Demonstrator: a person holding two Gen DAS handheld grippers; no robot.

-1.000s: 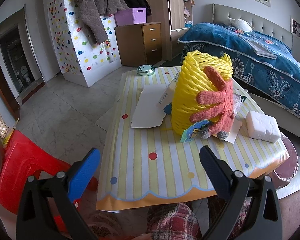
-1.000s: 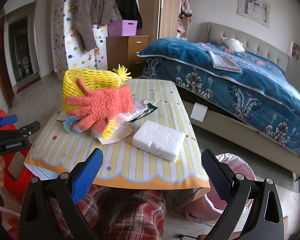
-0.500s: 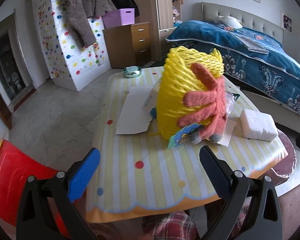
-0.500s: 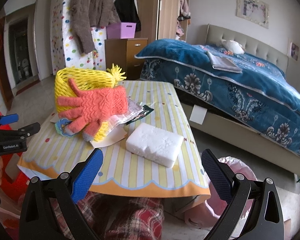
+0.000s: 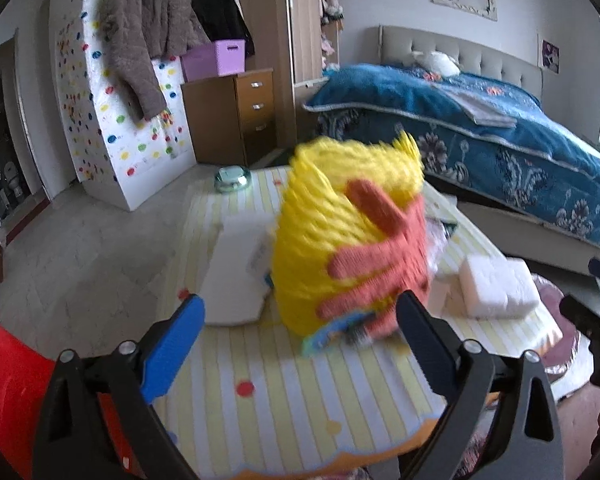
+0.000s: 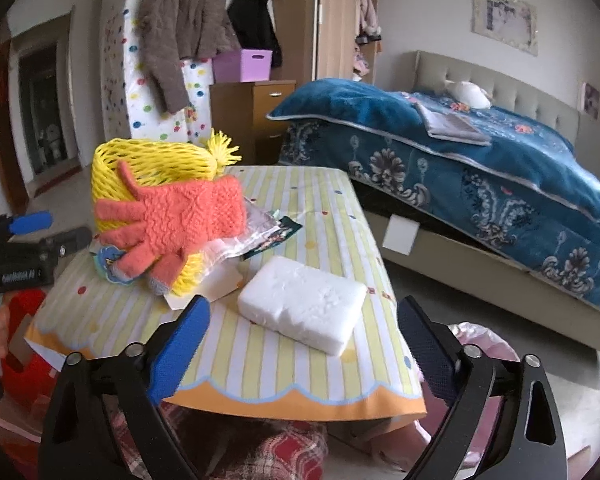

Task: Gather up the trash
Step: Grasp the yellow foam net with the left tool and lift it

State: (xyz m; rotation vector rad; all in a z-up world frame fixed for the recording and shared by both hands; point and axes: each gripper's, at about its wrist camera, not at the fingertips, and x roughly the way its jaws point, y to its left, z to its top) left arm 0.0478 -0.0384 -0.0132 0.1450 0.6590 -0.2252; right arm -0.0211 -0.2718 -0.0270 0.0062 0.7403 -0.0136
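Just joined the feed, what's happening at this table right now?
A person holds tongs in each hand over a striped table littered with trash; nothing is picked up yet. The left tongs face the yellow foam net with an orange glove draped on it, jaws closing with nothing between them. The right tongs line up on the white foam block, also closing, pads not touching it.

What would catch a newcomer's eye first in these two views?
The bright yellow foam net standing in the middle of the striped table, with an orange knitted glove draped over its side. Next, the white foam block lying flat near the table's front edge, to the right of the net. Behind the table, a bed with a blue patterned blanket fills the right side of the room.
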